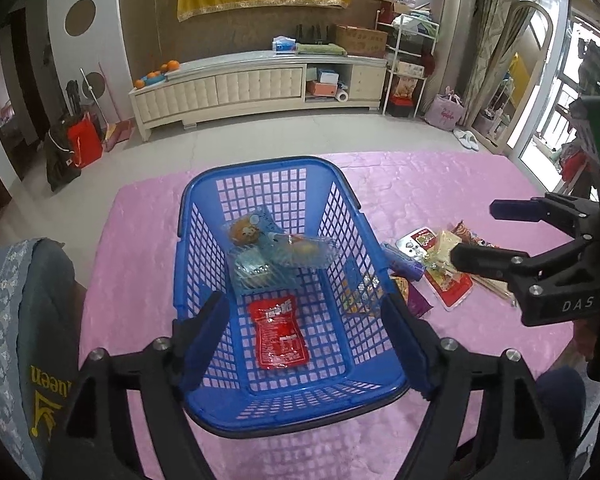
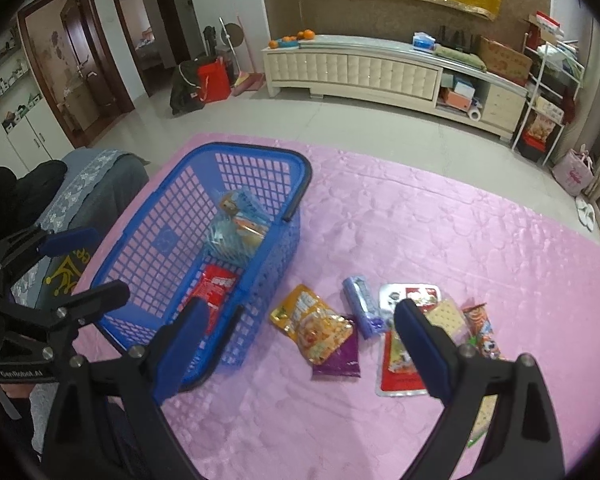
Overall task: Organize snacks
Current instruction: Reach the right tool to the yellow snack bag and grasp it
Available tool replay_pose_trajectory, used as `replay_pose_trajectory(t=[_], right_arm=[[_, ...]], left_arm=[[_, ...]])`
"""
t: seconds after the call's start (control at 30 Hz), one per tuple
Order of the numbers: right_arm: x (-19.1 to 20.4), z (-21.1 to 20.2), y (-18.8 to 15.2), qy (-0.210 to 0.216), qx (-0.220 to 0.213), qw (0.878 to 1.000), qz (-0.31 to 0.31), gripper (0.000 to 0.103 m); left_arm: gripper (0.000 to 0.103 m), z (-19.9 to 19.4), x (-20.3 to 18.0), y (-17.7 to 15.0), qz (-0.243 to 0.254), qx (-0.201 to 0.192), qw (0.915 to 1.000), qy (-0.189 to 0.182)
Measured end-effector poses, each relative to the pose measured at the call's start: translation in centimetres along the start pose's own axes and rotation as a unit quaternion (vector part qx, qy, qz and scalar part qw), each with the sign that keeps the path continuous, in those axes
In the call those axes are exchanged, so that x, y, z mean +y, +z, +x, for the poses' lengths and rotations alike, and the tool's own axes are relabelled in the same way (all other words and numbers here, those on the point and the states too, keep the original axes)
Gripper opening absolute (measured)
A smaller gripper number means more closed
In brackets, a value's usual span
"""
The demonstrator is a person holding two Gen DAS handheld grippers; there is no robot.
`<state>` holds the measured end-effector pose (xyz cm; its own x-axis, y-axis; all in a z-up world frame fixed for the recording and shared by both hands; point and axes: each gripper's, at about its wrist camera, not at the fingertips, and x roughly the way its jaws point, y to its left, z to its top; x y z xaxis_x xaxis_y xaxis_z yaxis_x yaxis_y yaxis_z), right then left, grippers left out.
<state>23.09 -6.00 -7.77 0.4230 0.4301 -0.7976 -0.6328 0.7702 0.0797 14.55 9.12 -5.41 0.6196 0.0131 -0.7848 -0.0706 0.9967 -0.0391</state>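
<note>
Snacks are split between a blue basket (image 1: 288,280) and the pink cloth (image 2: 440,220) beside it. Inside the basket a red pouch (image 1: 279,332) lies flat on the floor of the near end, and a heap of clear and light-blue packets (image 1: 276,248) is piled toward the far end.

On the cloth to the basket's right, a loose cluster is seen: a yellow bag (image 2: 314,326) nearest the basket, partly overlying a purple packet (image 2: 340,356); a lavender roll (image 2: 362,300) just beyond them; then a red-and-white pack (image 2: 400,360), a cracker pack (image 2: 444,316) and a small orange packet (image 2: 482,330), all touching or overlapping one another.

The left gripper (image 1: 304,332) is held above the near end of the basket, its blue-padded fingers spread wide to either side of the basket, with nothing between them. The right gripper (image 2: 300,344) is held over the cluster, its fingers likewise spread wide apart and gripping nothing; one finger is seen above the basket's right wall, the other above the red-and-white pack.

A chair back with a grey cover (image 1: 24,320) stands at the left edge of the cloth, and a white cabinet (image 1: 256,84) runs along the far wall.
</note>
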Motion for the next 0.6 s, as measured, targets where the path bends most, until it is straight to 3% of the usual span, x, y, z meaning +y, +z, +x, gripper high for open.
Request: replay_pose_trajectory(t=[0.2, 0.4, 0.6], right_arm=[[-0.9, 0.2, -0.7, -0.019, 0.012, 0.999, -0.030, 0.096], [-0.3, 2.5, -2.4, -0.060, 0.028, 0.992, -0.111, 0.096], [0.1, 5.9, -3.6, -0.044, 0.043, 0.987, -0.151, 0.095]], left_arm=[[0.077, 1.1, 0.0, -0.5, -0.011, 0.015, 0.9998, 0.011], [0.076, 2.9, 0.3, -1.5, -0.025, 0.035, 0.9990, 0.010], [0.076, 4.8, 0.6, -2.6, -0.039, 0.069, 0.9968, 0.008]])
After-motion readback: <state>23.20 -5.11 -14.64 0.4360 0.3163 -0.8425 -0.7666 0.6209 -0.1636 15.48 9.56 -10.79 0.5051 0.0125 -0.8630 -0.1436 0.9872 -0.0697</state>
